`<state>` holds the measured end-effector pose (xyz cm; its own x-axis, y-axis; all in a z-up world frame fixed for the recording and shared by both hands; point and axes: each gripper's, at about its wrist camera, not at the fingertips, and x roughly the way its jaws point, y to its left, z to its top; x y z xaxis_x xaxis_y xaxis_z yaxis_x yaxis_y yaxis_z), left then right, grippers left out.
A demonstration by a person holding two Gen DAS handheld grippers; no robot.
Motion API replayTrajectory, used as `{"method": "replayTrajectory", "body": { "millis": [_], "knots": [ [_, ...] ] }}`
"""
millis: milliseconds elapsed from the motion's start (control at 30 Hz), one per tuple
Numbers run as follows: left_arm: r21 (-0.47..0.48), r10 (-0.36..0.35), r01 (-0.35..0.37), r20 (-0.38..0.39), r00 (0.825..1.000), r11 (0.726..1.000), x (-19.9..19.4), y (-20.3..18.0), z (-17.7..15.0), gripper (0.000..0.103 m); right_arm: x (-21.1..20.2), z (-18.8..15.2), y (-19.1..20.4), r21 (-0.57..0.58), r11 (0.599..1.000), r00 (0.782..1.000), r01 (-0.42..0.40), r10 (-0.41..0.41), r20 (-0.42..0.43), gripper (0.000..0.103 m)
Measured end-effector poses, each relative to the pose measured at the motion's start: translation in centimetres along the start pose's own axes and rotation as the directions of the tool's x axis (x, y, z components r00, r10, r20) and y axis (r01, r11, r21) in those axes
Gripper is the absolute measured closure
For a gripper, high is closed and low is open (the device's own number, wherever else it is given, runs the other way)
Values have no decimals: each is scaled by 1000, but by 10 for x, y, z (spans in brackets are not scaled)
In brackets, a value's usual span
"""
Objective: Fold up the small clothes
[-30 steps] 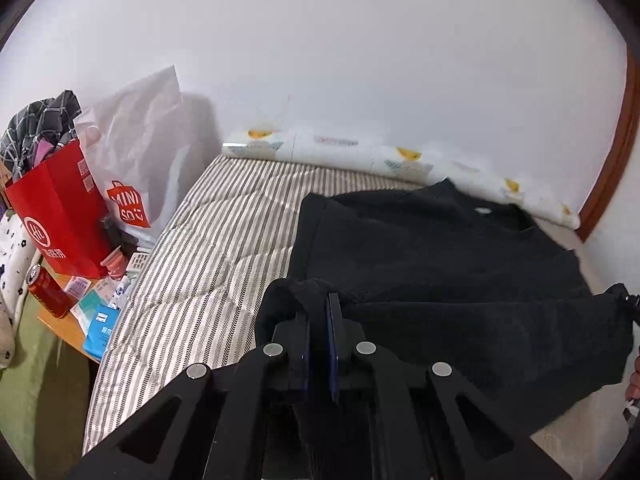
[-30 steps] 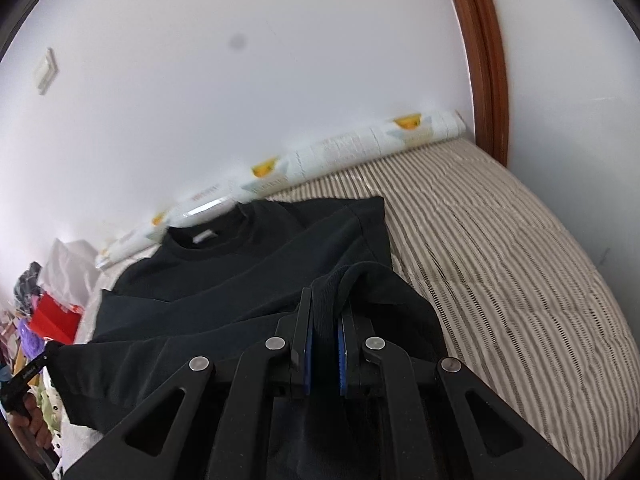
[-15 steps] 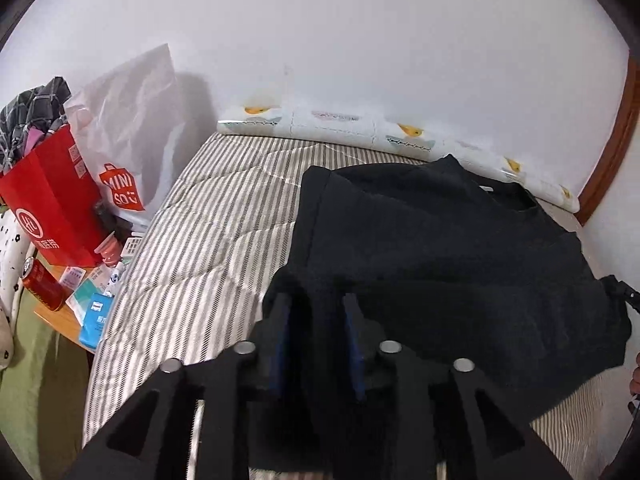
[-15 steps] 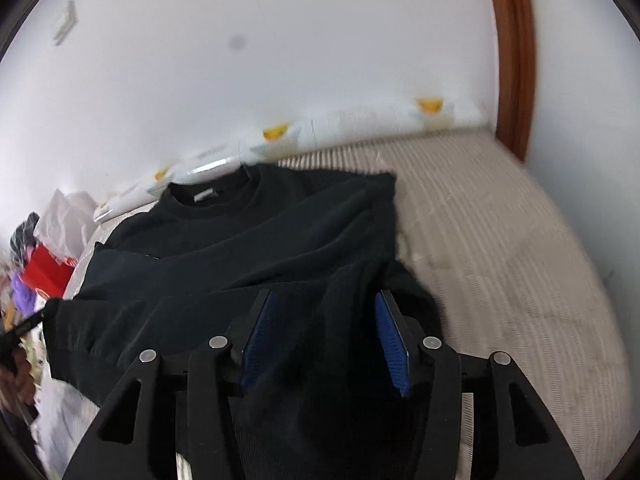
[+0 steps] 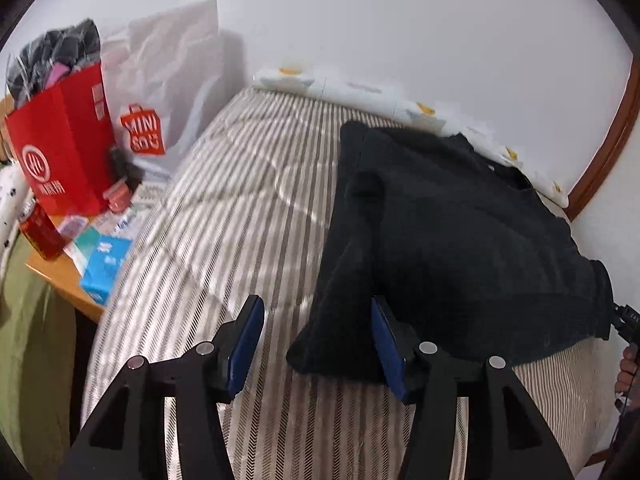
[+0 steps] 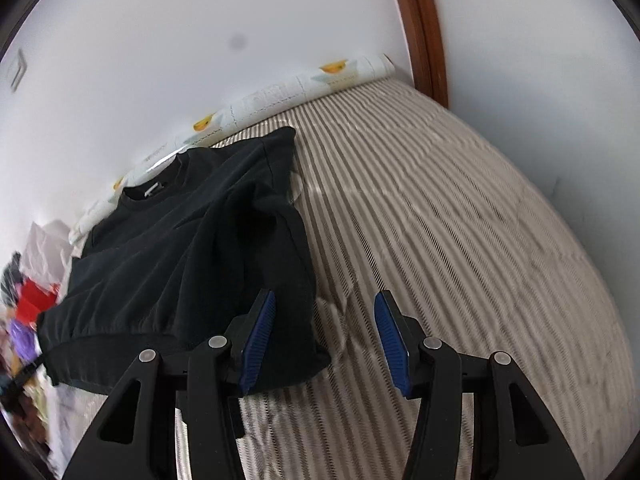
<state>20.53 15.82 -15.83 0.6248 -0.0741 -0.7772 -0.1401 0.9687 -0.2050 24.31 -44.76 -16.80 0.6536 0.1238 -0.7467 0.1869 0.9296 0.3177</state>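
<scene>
Both tongs, left (image 5: 316, 344) and right (image 6: 324, 340), have just opened, dropping the black shirt (image 5: 440, 232) onto the bed (image 5: 240, 208) (soft, limp); regrip its hem corners.

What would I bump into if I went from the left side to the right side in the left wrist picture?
Red can → red paper bag → white shopping bag → striped bed cover → black T-shirt → brown wooden frame.
</scene>
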Motion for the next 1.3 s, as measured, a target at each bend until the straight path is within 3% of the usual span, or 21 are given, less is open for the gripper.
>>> {"method": "replayTrajectory", "body": {
  "millis": [200,367,467,533,600,733,933,1300],
  "knots": [
    [2,-61,61,-59,996,998,18,-3,-4,51,20,0,10,10,1000,999,-9,10,-35,52],
    [5,-51,51,-52,997,999,24,-7,-5,52,37,3,15,10,1000,998,-23,23,-56,55],
    [14,-79,80,-59,995,997,23,-9,-6,72,37,2,11,26,992,990,-125,127,-59,80],
    [6,-98,99,-65,993,995,21,-11,-6,87,35,2,12,21,990,989,-136,137,-53,85],
    [2,-96,96,-60,994,995,18,-12,-7,90,31,1,17,-15,993,992,-120,119,-43,89],
    [10,-95,95,-44,995,995,5,-14,-10,91,22,0,14,30,989,988,-144,145,-46,91],
    [49,-80,81,-36,996,995,-17,-17,-28,91,4,-13,13,10,991,990,-131,131,-48,92],
    [89,-89,92,-42,995,992,-62,-14,-87,91,-51,-67,-1,-57,992,993,-113,110,-50,92]
  ]
}}
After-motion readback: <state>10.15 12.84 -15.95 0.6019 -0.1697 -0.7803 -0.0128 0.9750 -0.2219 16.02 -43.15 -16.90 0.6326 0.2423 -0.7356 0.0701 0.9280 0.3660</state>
